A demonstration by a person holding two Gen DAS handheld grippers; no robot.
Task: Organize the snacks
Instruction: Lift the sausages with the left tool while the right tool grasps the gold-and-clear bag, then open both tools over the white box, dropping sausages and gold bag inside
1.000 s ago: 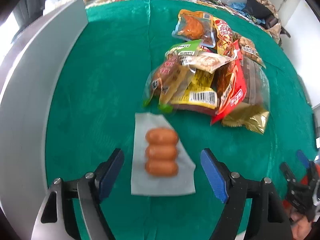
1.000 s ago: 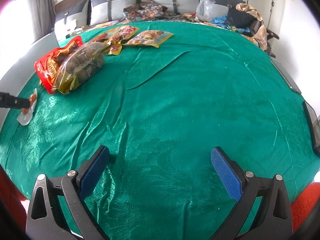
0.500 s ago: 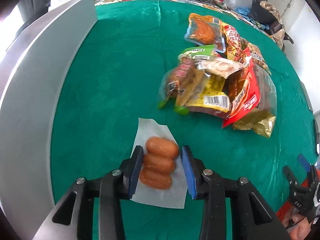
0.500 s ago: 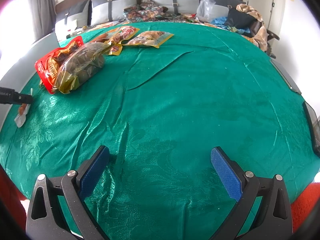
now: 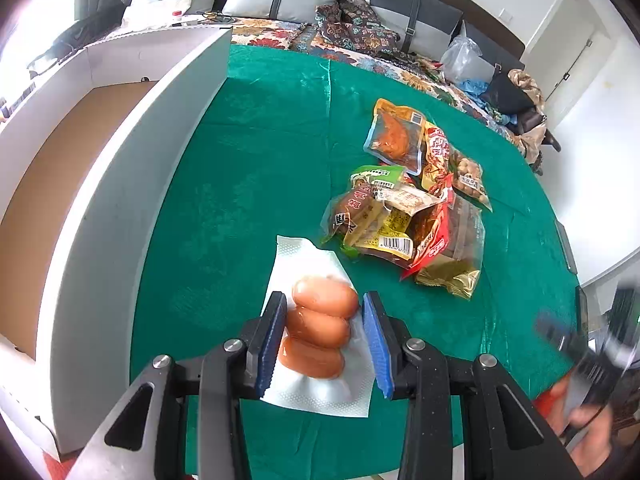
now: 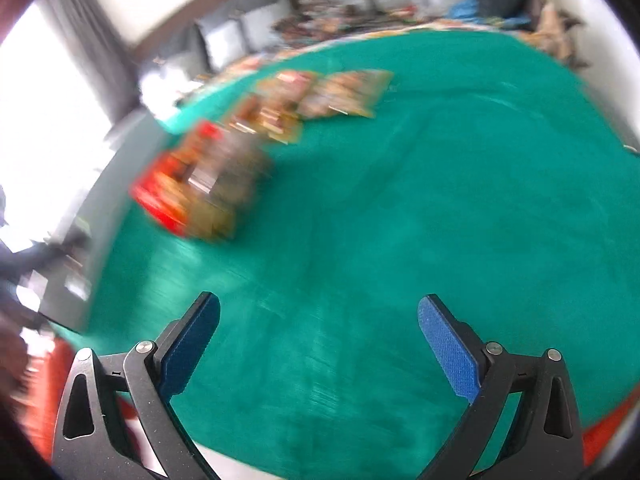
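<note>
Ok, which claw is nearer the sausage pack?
Left. The left claw is clamped on the sausage pack; the right claw hangs open over bare green cloth, well apart.

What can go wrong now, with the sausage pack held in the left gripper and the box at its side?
1. The left gripper pinches the sausage pack across the round sausages; the smooth film may slip out.
2. The limp film hanging below the pads may catch on the white box wall when crossing it.
3. The right gripper is open and empty; its view is blurred, so it may brush the snack pile.
</note>
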